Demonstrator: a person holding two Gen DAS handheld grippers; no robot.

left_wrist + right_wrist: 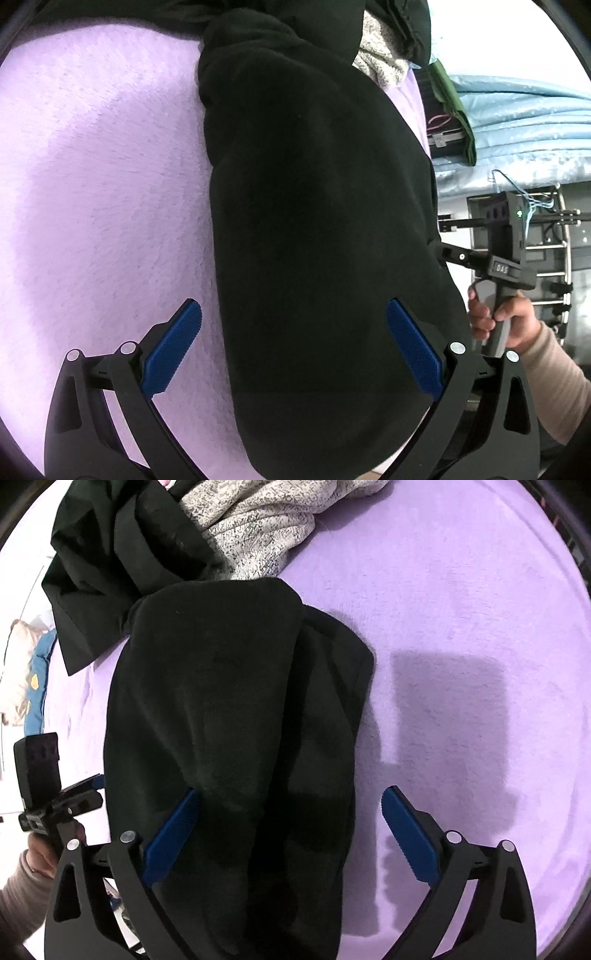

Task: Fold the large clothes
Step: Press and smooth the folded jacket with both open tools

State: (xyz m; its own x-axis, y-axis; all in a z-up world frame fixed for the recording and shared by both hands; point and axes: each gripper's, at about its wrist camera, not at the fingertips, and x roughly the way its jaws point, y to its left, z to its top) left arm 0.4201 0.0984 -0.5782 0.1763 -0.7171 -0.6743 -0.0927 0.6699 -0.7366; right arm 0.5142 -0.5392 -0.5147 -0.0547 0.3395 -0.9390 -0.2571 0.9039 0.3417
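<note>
A black fleece garment (317,229) lies folded lengthwise in a long narrow strip on the lilac blanket (103,192). My left gripper (293,343) is open above its near end, blue pads on either side of the cloth. In the right wrist view the same garment (229,738) runs away from me, and my right gripper (291,830) is open over its near end. The other hand-held gripper (502,266) shows at the right edge of the left view, and at the left edge of the right view (48,794).
A grey knitted garment (266,528) and another black garment (122,565) lie heaped at the far end of the blanket (461,627). Beyond the bed edge are a light blue quilt (524,122) and a metal rack (554,251).
</note>
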